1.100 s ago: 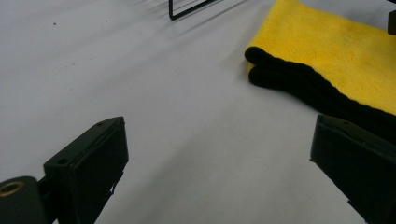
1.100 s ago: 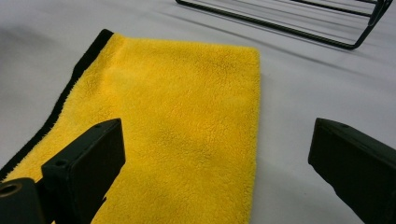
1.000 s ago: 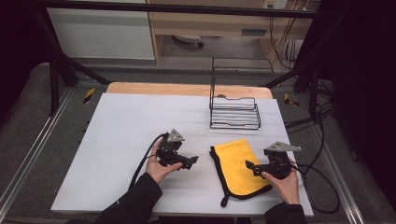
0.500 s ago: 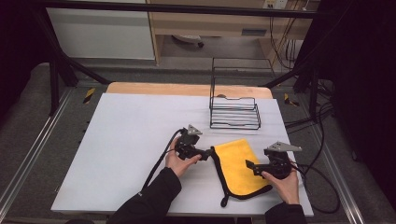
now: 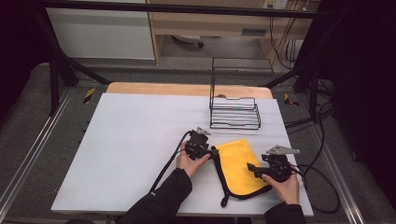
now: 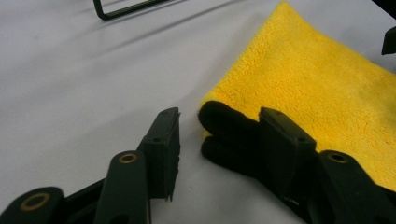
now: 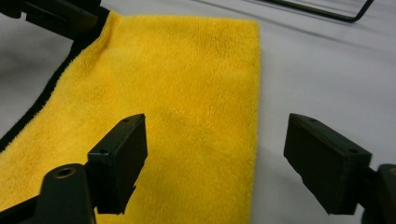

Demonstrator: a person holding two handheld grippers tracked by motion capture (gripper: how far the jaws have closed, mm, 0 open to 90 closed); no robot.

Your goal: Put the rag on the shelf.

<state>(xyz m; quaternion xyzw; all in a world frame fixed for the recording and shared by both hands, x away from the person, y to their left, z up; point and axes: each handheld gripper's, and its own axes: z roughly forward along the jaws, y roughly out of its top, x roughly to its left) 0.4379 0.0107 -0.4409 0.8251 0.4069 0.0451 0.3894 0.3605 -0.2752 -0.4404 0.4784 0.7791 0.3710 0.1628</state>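
we see the folded yellow cloth [image 5: 238,165] lying flat on the white counter [image 5: 135,140], just in front of the wire rack [image 5: 234,112]. our left claw [image 5: 214,152] has just been closing, its jaws part open around the cloth's black-trimmed corner without pinching it. our right claw [image 5: 250,167] has also been narrowing, open astride the cloth's other edge.

High view looks down on the whole tabletop [image 5: 140,140]; both gripper views sit close, facing the yellow cloth [image 5: 238,165] from opposite edges.
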